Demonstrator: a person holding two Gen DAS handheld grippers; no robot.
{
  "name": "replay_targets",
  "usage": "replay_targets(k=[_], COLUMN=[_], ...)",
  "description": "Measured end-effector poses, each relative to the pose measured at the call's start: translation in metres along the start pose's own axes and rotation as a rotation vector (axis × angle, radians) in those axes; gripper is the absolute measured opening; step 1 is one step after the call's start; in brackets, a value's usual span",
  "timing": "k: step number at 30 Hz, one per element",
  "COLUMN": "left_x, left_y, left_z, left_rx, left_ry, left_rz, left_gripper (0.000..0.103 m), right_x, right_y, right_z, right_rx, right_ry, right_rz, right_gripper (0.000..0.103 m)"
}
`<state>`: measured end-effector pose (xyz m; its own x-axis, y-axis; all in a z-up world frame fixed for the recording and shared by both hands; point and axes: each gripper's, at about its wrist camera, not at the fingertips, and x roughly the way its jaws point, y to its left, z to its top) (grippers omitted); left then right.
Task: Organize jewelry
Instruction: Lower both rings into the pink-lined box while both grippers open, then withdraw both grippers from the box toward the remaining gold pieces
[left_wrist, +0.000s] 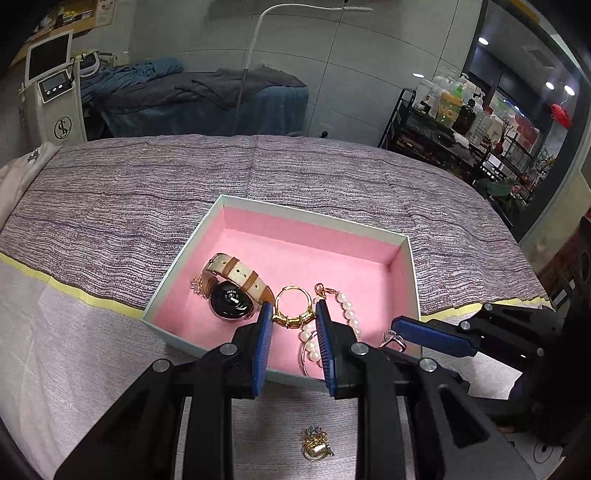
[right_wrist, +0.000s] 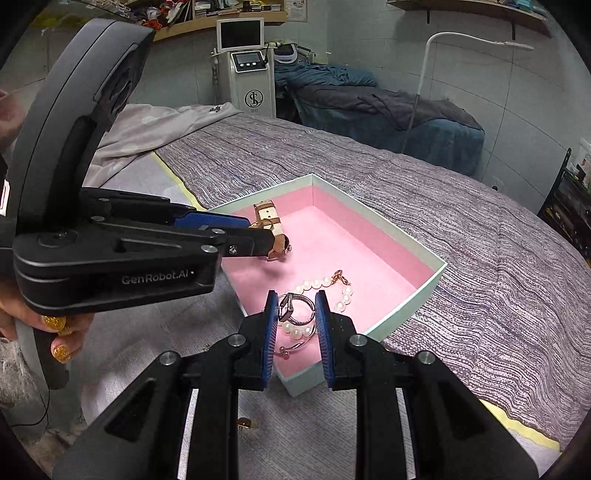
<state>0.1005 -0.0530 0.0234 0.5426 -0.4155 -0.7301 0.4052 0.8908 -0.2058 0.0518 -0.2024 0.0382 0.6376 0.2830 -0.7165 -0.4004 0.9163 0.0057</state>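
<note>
A pale green box (left_wrist: 314, 218) with pink lining lies on the bed. Over its near side my left gripper (left_wrist: 294, 308) is shut on a chunky gold ring (left_wrist: 291, 320). In the box lie a watch (left_wrist: 231, 297) with a cream and tan strap, a pearl bracelet (left_wrist: 347, 308) and a thin bangle (left_wrist: 304, 356). In the right wrist view my right gripper (right_wrist: 296, 301) is shut on a silver ring (right_wrist: 293, 312) above the pearl bracelet (right_wrist: 317, 284) and the box's (right_wrist: 402, 306) near corner. The left gripper (right_wrist: 264, 234) reaches in from the left by the watch (right_wrist: 273, 225).
A gold ornament (left_wrist: 316, 443) lies on the pale cloth in front of the box, under my left gripper. A purple striped bedspread (left_wrist: 147, 206) covers the bed beyond. A hand (right_wrist: 59, 332) grips the left tool. A shelf cart (left_wrist: 443, 122) stands far right.
</note>
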Motion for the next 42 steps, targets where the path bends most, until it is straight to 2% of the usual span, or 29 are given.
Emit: replay_targets(k=[5, 6, 7, 8, 10, 12, 13, 15, 19, 21, 29, 34, 42], left_x=[0.001, 0.001, 0.000, -0.001, -0.004, -0.008, -0.010, -0.014, -0.021, -0.023, -0.033, -0.039, -0.055], left_y=[-0.001, -0.002, -0.002, -0.003, -0.003, -0.002, -0.002, 0.001, 0.004, 0.003, 0.004, 0.006, 0.016], left_z=[0.002, 0.002, 0.002, 0.001, 0.001, 0.001, 0.001, 0.001, 0.001, 0.000, -0.006, -0.012, -0.033], left_rx=[0.000, 0.004, 0.006, 0.010, 0.017, 0.026, 0.034, 0.043, 0.052, 0.057, 0.033, 0.021, 0.007], left_ry=[-0.010, -0.014, -0.021, -0.031, -0.059, -0.087, -0.099, -0.128, -0.150, -0.146, -0.149, -0.158, -0.165], left_rz=[-0.001, 0.001, 0.008, 0.020, 0.054, 0.095, 0.116, 0.163, 0.205, 0.218, 0.171, 0.180, 0.169], left_gripper=[0.024, 0.028, 0.038, 0.044, 0.065, 0.073, 0.082, 0.096, 0.097, 0.097, 0.097, 0.097, 0.097], right_x=[0.004, 0.004, 0.003, 0.003, 0.000, -0.002, -0.003, -0.006, -0.009, -0.012, -0.022, -0.027, -0.044], right_y=[0.002, 0.004, 0.006, 0.008, 0.010, 0.009, 0.007, 0.005, 0.000, -0.001, -0.005, -0.006, -0.001], right_z=[-0.001, -0.001, -0.001, -0.002, -0.003, -0.003, -0.003, -0.004, -0.004, -0.004, -0.003, -0.004, -0.018], right_rx=[-0.006, -0.012, -0.022, -0.031, -0.037, -0.034, -0.030, -0.024, 0.006, 0.023, 0.066, 0.085, 0.097], right_ry=[-0.006, -0.010, -0.015, -0.022, -0.043, -0.052, -0.053, -0.068, -0.092, -0.099, -0.126, -0.136, -0.147], right_rz=[-0.013, -0.017, -0.022, -0.033, -0.066, -0.068, -0.071, -0.090, -0.089, -0.088, -0.067, -0.065, -0.051], right_gripper=[0.022, 0.023, 0.030, 0.047, 0.072, 0.073, 0.075, 0.085, 0.095, 0.096, 0.096, 0.096, 0.096])
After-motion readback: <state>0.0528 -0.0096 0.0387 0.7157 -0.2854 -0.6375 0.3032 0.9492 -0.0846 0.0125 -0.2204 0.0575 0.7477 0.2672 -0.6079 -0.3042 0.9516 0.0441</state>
